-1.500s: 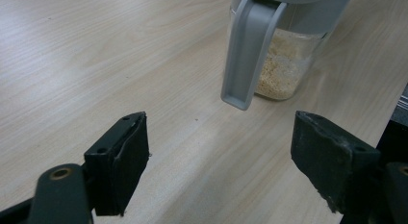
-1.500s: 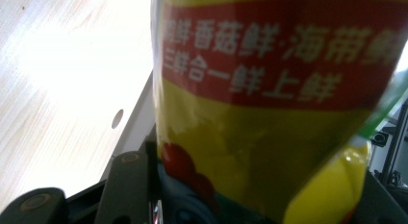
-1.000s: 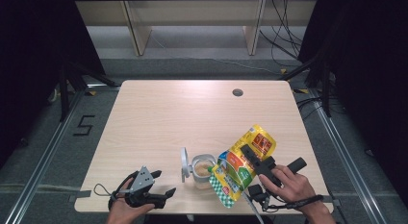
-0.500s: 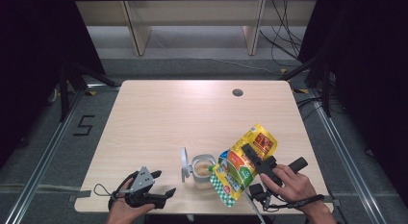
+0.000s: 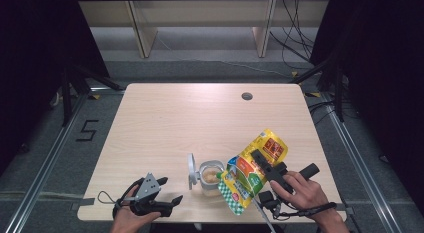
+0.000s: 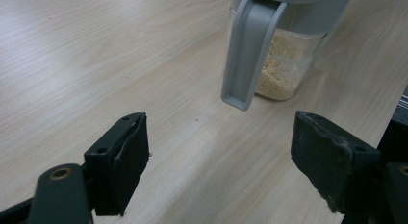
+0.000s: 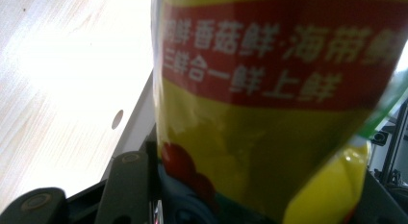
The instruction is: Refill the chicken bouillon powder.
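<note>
Table [image 5: 165, 118] of pale wood holds one clear jar [image 5: 212, 177] near my edge, its grey hinged lid [image 5: 191, 168] flipped open, granules inside. One yellow seasoning pouch [image 5: 250, 168] is tilted over the jar's mouth, clamped in my right gripper [image 5: 265, 165]. The pouch looks soft, light and crinkly, likely slippery, so I judge a mid-body grip best. My left gripper [image 6: 219, 161] rests at the table's near-left edge, jaws apart and empty. Two grippers, one jar, one pouch.
</note>
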